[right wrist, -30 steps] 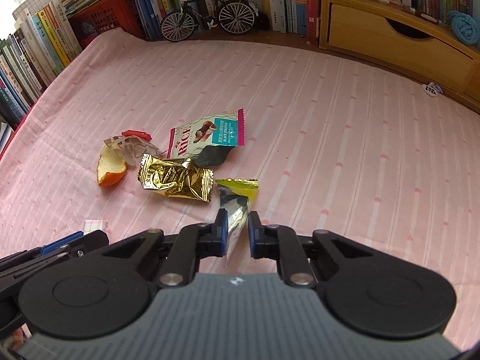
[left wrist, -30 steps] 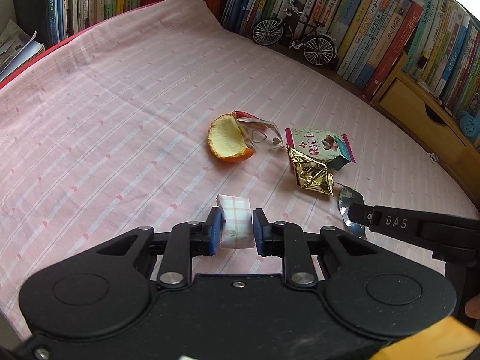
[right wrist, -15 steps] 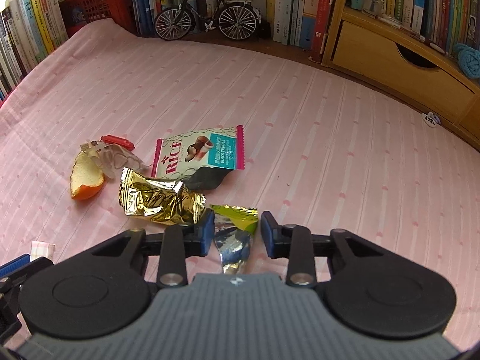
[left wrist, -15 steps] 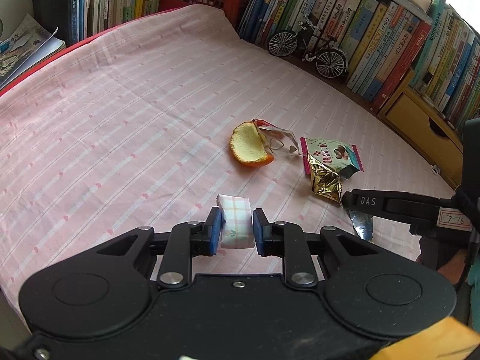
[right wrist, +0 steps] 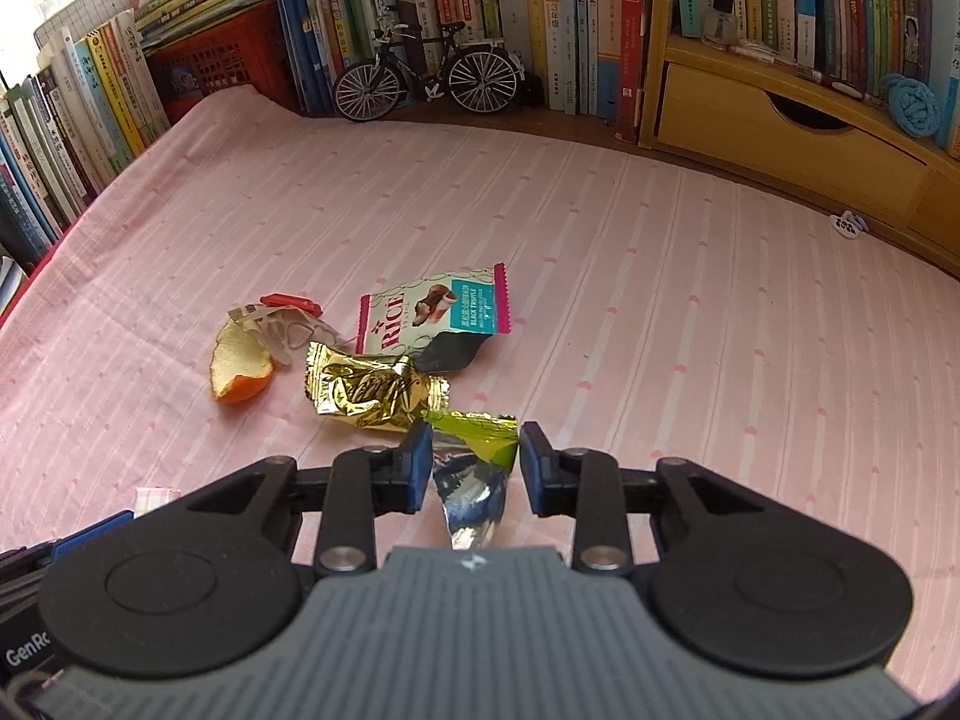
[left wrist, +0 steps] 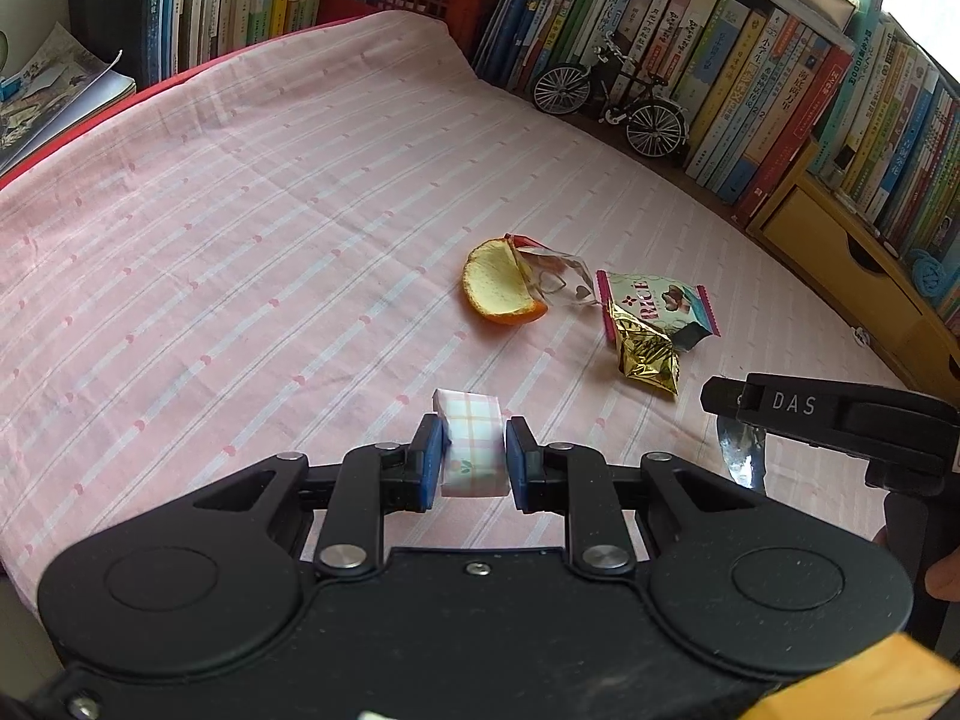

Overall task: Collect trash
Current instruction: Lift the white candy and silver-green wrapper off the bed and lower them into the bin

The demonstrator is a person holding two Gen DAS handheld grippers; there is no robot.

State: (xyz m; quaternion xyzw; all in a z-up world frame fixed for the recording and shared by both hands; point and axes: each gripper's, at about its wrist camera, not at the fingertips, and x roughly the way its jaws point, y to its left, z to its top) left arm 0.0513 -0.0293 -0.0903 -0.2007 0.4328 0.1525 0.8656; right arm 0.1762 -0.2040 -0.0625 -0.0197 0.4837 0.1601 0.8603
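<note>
The right gripper has let go of the green wrapper beside the gold wrapper; the left gripper clamps a plaid packet.

One orange peel, one model bicycle, one wooden drawer unit, five wrappers: gold, RICE, clear, green-silver, plaid

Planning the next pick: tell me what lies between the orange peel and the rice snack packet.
In both wrist views, a crumpled clear wrapper with a red strip lies between the orange peel and the rice snack packet; it rests against the peel.
</note>
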